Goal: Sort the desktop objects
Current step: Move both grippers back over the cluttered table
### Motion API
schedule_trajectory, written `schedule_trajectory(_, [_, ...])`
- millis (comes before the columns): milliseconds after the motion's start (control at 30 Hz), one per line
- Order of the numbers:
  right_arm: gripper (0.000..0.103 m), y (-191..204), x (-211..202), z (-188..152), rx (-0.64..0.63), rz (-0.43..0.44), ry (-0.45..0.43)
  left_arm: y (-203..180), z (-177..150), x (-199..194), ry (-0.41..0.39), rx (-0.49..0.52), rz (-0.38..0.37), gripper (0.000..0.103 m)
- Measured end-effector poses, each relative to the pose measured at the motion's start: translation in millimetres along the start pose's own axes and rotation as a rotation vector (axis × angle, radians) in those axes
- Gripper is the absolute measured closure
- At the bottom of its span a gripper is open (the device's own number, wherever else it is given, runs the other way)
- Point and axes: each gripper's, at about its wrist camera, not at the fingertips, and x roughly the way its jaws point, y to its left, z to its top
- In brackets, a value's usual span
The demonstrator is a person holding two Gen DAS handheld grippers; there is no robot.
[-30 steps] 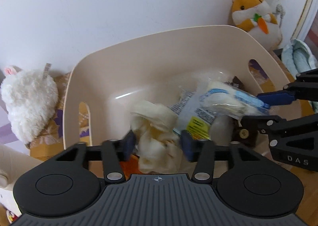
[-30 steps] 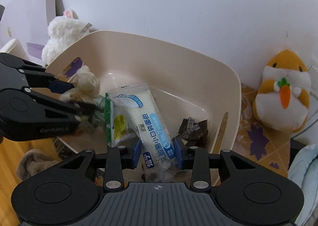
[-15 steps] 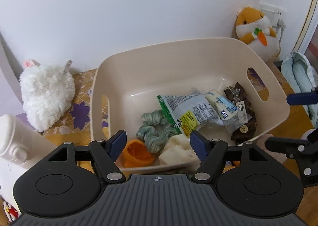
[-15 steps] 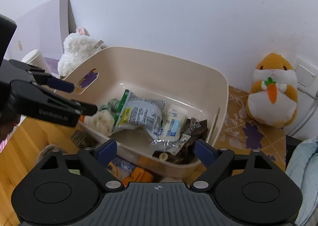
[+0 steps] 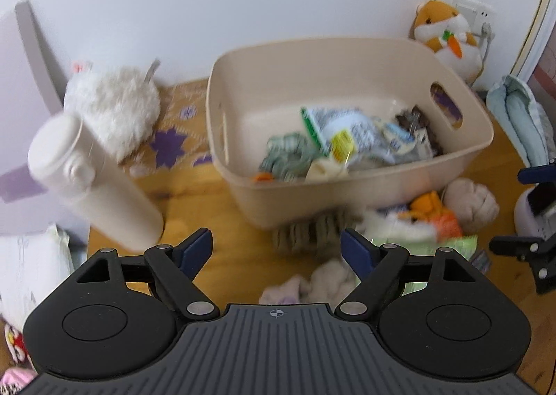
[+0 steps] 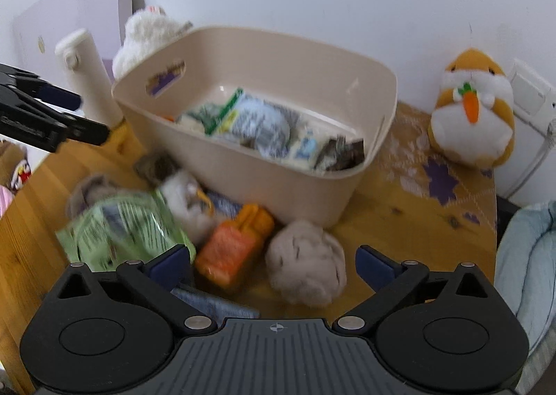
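A beige tub point(image 5: 347, 186) stands on the wooden table and holds a snack packet point(image 5: 333, 130), a green scrunchie point(image 5: 285, 155), a cream cloth point(image 5: 323, 169) and a brown bow point(image 6: 344, 151). In front of the tub point(image 6: 278, 183) lie an orange packet point(image 6: 229, 249), a beige plush ball point(image 6: 305, 263) and a green packet point(image 6: 118, 231). My left gripper point(image 5: 276, 249) hangs above the table before the tub, jaws opening, nothing between them. Over the orange packet and the ball, my right gripper point(image 6: 272, 261) hovers with its jaws opening, gripping nothing.
A white bottle point(image 5: 97, 183) and a white plush point(image 5: 114, 110) stand left of the tub. A hamster plush point(image 6: 472, 113) sits by the wall socket at the right. Pale blue bedding point(image 6: 524, 256) lies past the table's right edge. Scrunchies point(image 5: 319, 280) lie near the front.
Both grippers have let go and drawn back out of the tub. The cream cloth and the white-blue packet now lie inside it. Both jaws have spread wide.
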Motion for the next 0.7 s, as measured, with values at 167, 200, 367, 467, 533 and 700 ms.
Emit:
schedule_trajectory(167, [0.0,-1.9,7.0,-15.7,0.006,-0.014,0.043,7.1,-21.6,6.6,0.077,-0.018,-0.025,0.021])
schedule_trajectory(200, [0.0,-2.9,8.6,-18.4,0.008,-0.02,0.053,7.3,-25.4,8.4,0.091,-0.016,-0.028,0.021])
schedule_trajectory(367, [0.0,-8.1,15.2,-25.0,0.02,-0.045,0.081,8.6,-38.9,20.0,0.142,-0.031,-0.031,0.021])
schedule_trajectory(467, [0.0,-12.0,19.8,-27.0,0.042,-0.059,0.09,9.8,-42.4,27.0,0.135,-0.07,-0.017,0.021])
schedule_trajectory(533, [0.0,-13.8,22.9,-26.2,0.051,-0.07,0.092,11.1,-43.1,30.3,0.127,-0.087,-0.003,0.021])
schedule_trajectory(700, [0.0,-15.2,33.2,-21.9,0.033,-0.096,0.107,12.2,-40.3,40.4,0.137,-0.132,-0.025,0.021])
